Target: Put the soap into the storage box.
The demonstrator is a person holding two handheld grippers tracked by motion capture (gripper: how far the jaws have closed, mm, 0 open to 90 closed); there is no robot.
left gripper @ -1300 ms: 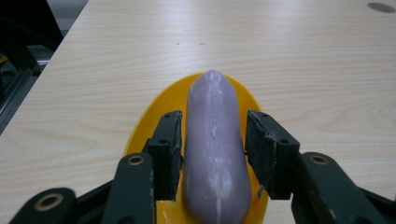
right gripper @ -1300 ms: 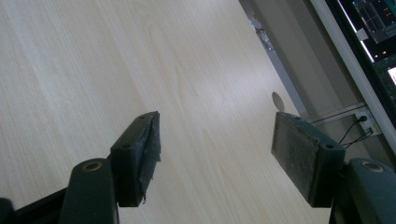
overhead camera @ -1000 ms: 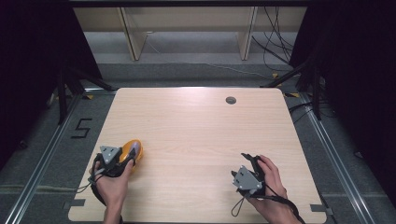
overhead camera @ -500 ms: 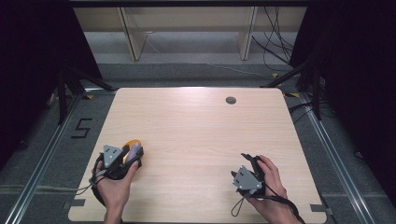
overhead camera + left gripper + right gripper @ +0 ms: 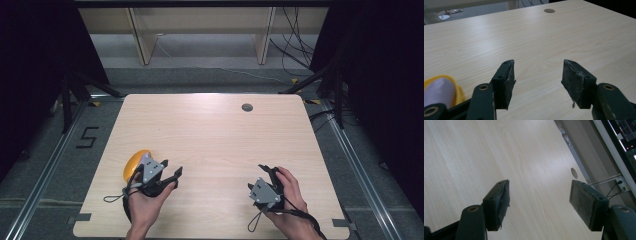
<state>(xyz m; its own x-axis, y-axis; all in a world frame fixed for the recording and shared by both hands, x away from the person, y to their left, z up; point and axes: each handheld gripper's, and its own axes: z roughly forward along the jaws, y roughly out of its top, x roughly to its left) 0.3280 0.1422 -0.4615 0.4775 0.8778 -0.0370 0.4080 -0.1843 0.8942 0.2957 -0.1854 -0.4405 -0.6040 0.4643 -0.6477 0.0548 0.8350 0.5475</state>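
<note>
Left tool point(image 5: 170, 172) jaws just opening, empty, beside orange object point(image 5: 133, 163); right tool point(image 5: 267, 175) wide, low over table point(image 5: 210, 130).

1. A light wooden table point(image 5: 215, 135) with rounded corners is seen from above, and its pale grain is also shown in both gripper views.
2. A round grey cable hole point(image 5: 247, 107) is set into the top near the far edge, right of the middle.
3. A yellow-orange rounded object point(image 5: 134, 162) is seen lying on the top near the front left; what it is cannot be told.
4. The table is stood on a grey floor point(image 5: 200, 60).
</note>
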